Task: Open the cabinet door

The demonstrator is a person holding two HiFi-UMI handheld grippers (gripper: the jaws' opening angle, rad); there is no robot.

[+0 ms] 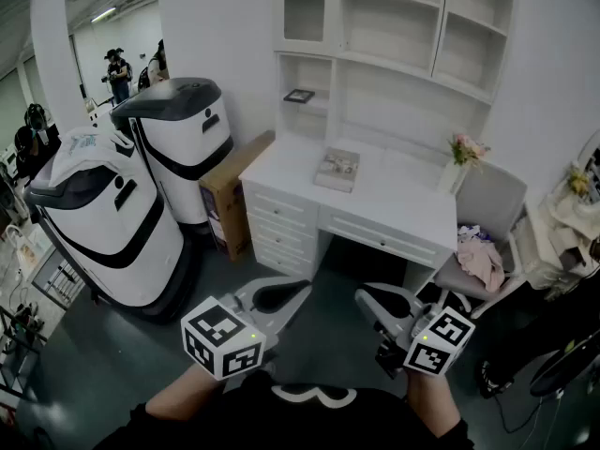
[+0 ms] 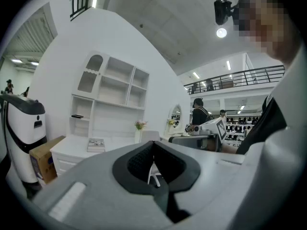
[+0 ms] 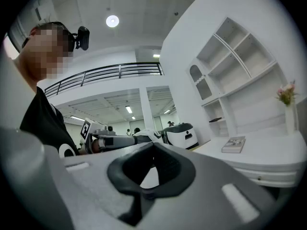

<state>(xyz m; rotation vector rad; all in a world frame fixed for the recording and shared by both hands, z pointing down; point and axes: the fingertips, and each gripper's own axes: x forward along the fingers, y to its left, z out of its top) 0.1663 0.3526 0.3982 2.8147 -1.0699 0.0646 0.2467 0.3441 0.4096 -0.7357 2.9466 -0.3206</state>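
A white desk (image 1: 394, 204) with a hutch of open shelves (image 1: 389, 26) stands against the wall ahead. An arch-topped compartment (image 1: 305, 7) sits at the hutch's upper left, and drawers (image 1: 277, 218) fill the desk's left side. Both grippers are held low near my body, well short of the desk. My left gripper (image 1: 302, 289) is shut with nothing in it, and in the left gripper view its jaws (image 2: 153, 145) meet in front of the hutch (image 2: 112, 92). My right gripper (image 1: 363, 296) is shut and empty too (image 3: 153, 145).
Two large white machines (image 1: 178, 134) (image 1: 103, 223) and a cardboard box (image 1: 230, 190) stand left of the desk. A grey chair (image 1: 487, 223) with clothes on it is at the right. A book (image 1: 337, 169) and a flower vase (image 1: 464, 157) rest on the desk.
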